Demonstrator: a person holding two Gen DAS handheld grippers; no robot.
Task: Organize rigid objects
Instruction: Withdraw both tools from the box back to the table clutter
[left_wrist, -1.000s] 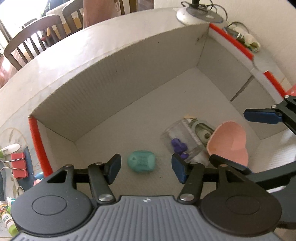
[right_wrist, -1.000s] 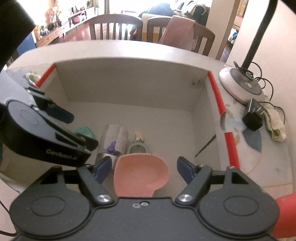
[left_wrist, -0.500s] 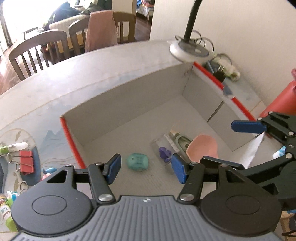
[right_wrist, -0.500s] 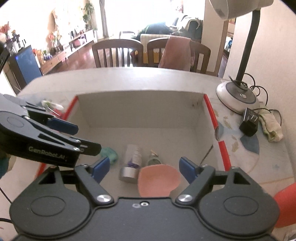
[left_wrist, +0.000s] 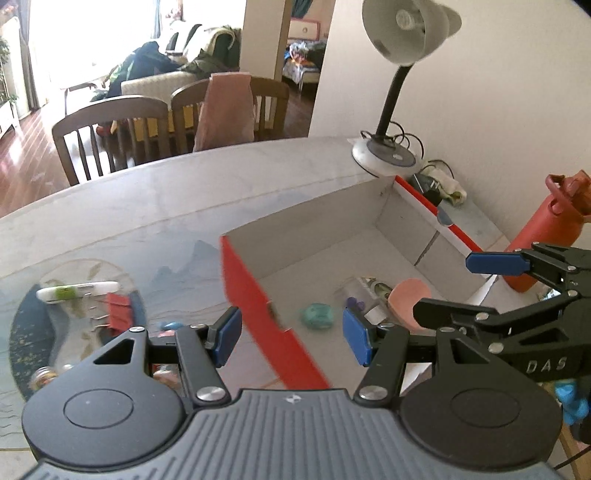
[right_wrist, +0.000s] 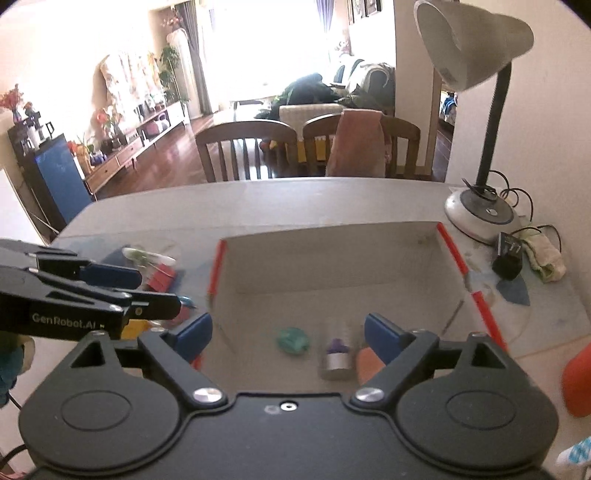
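A white cardboard box (left_wrist: 332, 210) with red edges (right_wrist: 369, 258) holds a teal oval object (left_wrist: 317, 315) (right_wrist: 293, 340), a clear container with purple beads (left_wrist: 356, 297) (right_wrist: 336, 354) and a pink heart-shaped piece (left_wrist: 408, 295) (right_wrist: 367, 363). My left gripper (left_wrist: 291, 336) is open and empty, above the box's left red edge. My right gripper (right_wrist: 286, 336) is open and empty, above the box's near side; it also shows in the left wrist view (left_wrist: 491, 284). Loose items lie left of the box: a red binder clip (left_wrist: 120, 310) (right_wrist: 160, 278) and a white-green tube (left_wrist: 77, 290).
A desk lamp (right_wrist: 476, 214) stands at the back right, with a black adapter (right_wrist: 508, 258) and cloth beside it. A red bottle (left_wrist: 546, 232) stands right of the box. Small bottles (left_wrist: 44, 374) lie at the left. Chairs (right_wrist: 247, 151) stand beyond the table.
Both grippers have pulled up and back from inside the box, still open. The left gripper has shifted left over the box's red edge. The objects in the box have stayed put.
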